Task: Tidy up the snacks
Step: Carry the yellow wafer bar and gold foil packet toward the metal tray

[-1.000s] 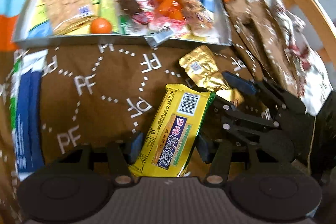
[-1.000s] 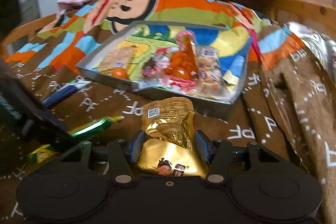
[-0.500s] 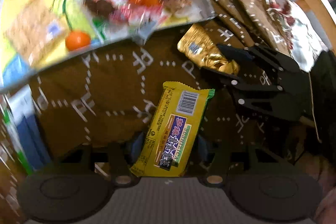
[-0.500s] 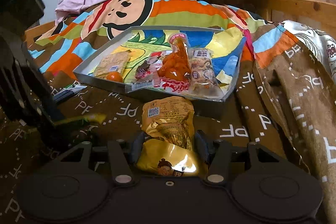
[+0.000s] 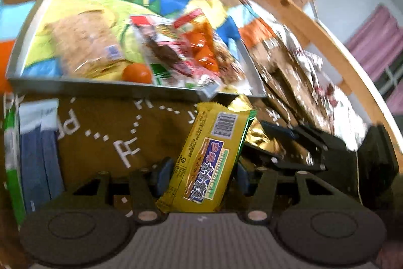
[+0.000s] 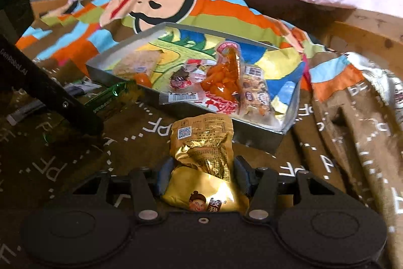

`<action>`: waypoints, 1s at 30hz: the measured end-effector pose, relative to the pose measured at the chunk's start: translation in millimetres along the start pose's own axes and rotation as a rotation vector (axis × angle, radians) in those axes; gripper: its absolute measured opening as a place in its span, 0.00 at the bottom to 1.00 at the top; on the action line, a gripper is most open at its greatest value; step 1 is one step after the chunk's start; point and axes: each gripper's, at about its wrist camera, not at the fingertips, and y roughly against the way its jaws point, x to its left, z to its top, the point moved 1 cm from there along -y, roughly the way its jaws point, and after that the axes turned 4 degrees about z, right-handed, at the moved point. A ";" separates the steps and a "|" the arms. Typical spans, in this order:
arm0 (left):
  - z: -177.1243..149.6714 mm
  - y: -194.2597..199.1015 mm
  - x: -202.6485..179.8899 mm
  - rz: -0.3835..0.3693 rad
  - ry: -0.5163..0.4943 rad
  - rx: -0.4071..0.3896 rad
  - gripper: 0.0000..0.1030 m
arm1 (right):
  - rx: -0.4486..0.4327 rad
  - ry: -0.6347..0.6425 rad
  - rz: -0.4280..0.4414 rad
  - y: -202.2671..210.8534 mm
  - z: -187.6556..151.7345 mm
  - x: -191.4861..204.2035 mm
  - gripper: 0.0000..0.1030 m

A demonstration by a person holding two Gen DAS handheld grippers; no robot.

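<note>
Carrying two snacks toward the grey tray [image 6: 262, 135] looks to be the step in hand: the left gripper [image 5: 201, 172] has its fingers pressed narrow on a yellow wafer bar [image 5: 209, 158], which stands low in the centre of the left wrist view, and the right gripper [image 6: 201, 177] pinches a gold foil pouch [image 6: 201, 145] at lower centre of its own view. Neither snack is in the tray yet; both hang over the brown blanket [image 6: 75, 155] just short of the tray's near wall. Inside lie a cracker pack [image 5: 83, 47], an orange ball [image 5: 137, 72] and several red and orange packets [image 6: 224, 77]. The next move, I judge, calls for lifting each snack over the near wall to a bare part of the tray floor, then parting the fingers. Compared with a second ago, the left view has swung: the tray now fills the upper left much larger and blurred, the wooden rail [image 5: 289, 6] sweeps across the upper right, and the bar's top edge reaches almost to the tray wall. The right view has edged nearer the tray, its grip unchanged.
</note>
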 end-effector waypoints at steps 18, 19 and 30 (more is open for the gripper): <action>8.1 -11.4 3.8 0.080 -0.058 -0.018 0.40 | -0.042 0.049 -0.037 11.9 13.9 26.1 0.53; 8.2 -11.0 2.0 0.091 -0.073 -0.032 0.36 | -0.044 0.047 -0.038 12.5 13.8 25.7 0.53; 7.1 6.2 1.8 0.083 -0.047 -0.113 0.13 | -0.087 0.084 -0.062 16.3 22.8 28.4 0.53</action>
